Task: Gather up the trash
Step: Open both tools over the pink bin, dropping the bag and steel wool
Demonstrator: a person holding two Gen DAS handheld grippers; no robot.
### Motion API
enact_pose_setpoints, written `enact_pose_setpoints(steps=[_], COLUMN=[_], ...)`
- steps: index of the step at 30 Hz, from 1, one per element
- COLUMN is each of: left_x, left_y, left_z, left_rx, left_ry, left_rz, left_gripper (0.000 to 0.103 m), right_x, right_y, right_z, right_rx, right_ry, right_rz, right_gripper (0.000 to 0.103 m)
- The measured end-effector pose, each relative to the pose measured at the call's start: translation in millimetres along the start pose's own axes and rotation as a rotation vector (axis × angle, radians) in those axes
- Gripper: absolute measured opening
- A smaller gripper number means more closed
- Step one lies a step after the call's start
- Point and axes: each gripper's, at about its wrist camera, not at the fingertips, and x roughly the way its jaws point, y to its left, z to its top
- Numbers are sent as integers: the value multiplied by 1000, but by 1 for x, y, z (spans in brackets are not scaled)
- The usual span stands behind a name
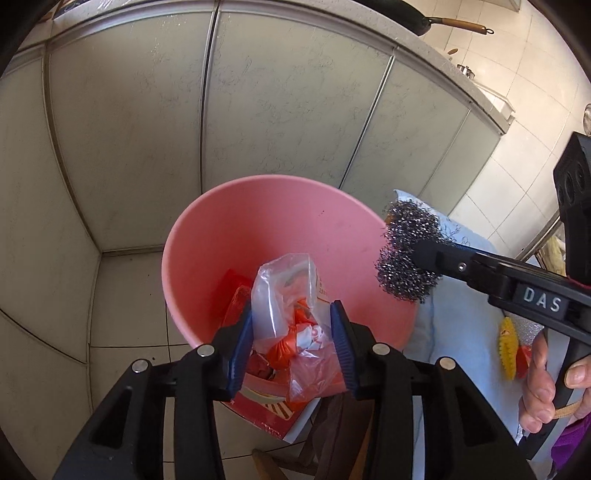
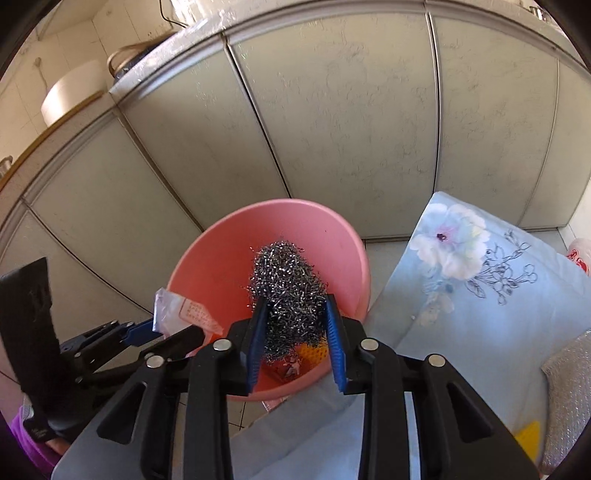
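Note:
A pink bin point(image 1: 258, 221) stands on the tiled floor and also shows in the right wrist view point(image 2: 221, 266). My left gripper point(image 1: 291, 332) is shut on a clear plastic bag with orange and white wrappers point(image 1: 284, 295), held over the bin's mouth. Red and orange packets point(image 1: 236, 295) lie inside the bin. My right gripper point(image 2: 295, 328) is shut on a steel wool scrubber point(image 2: 288, 295), held over the bin's right rim. The scrubber point(image 1: 406, 251) and right gripper point(image 1: 424, 254) show in the left wrist view too.
Pale cabinet doors point(image 1: 280, 110) stand behind the bin. A table with a blue floral cloth point(image 2: 480, 288) is to the right, bearing a silver sponge point(image 2: 569, 398) and yellow items point(image 1: 509, 347). A pan point(image 1: 424, 18) rests on the counter above.

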Motion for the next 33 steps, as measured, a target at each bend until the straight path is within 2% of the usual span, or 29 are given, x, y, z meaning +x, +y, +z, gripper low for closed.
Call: enact_pose_setpoints(steps=[6, 10, 19, 26, 29, 33], left_x=[5, 6, -20, -43, -51, -63], left_y=[6, 7, -2, 3, 4, -5], left_z=[-1, 0, 0, -5, -6, -7], left_rx=[-52, -58, -47, -73, -86, -26], left_ry=[17, 20, -34, -64, -74, -107], left_rz=[-7, -18, -29, -53, -68, -52], left_gripper=[48, 53, 53, 53, 53, 53], right_x=[13, 11, -10, -13, -17, -38], right_y=[-9, -12, -11, -1, 1, 6], right_z=[5, 5, 2, 8, 10, 5], right_rx=[37, 32, 6, 1, -2, -53], right_ry=[13, 11, -24, -35, -47, -97], right_rz=[-9, -2, 6, 15, 4, -57], right_gripper=[46, 46, 47, 51, 51, 51])
